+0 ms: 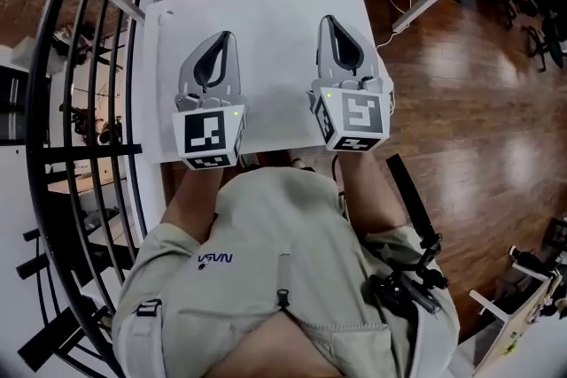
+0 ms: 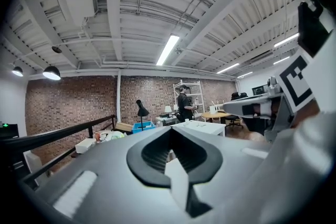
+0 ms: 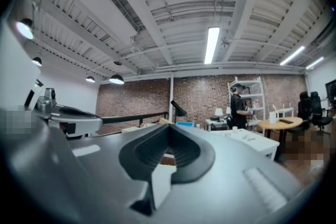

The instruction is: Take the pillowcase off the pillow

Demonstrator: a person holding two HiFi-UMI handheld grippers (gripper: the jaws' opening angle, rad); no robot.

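Pointing level and away from the person's body, the left gripper (image 1: 228, 36) hangs over the near left part of a white table (image 1: 266, 9), its jaws pressed together with nothing between them; its own view (image 2: 170, 129) shows the dark pads meeting in a closed seam. Its marker cube (image 1: 211, 135) sits at the near end, over the table's front edge, and the left forearm (image 1: 190, 199) runs straight back from it toward the beige shirt (image 1: 275, 279). A black railing (image 1: 97, 102) lies beyond the gripper's left side.

Just beside it, with bare tabletop between them, the right gripper (image 1: 326, 19) lies parallel and reaches slightly farther ahead. Its jaws are likewise squeezed together and hold nothing, as the right gripper view (image 3: 169, 127) shows. Its marker cube (image 1: 352, 119) hangs near the table's right front corner, with wooden floor (image 1: 478, 102) off to its right.

No view shows the pillow or pillowcase, so their place relative to either gripper cannot be told.
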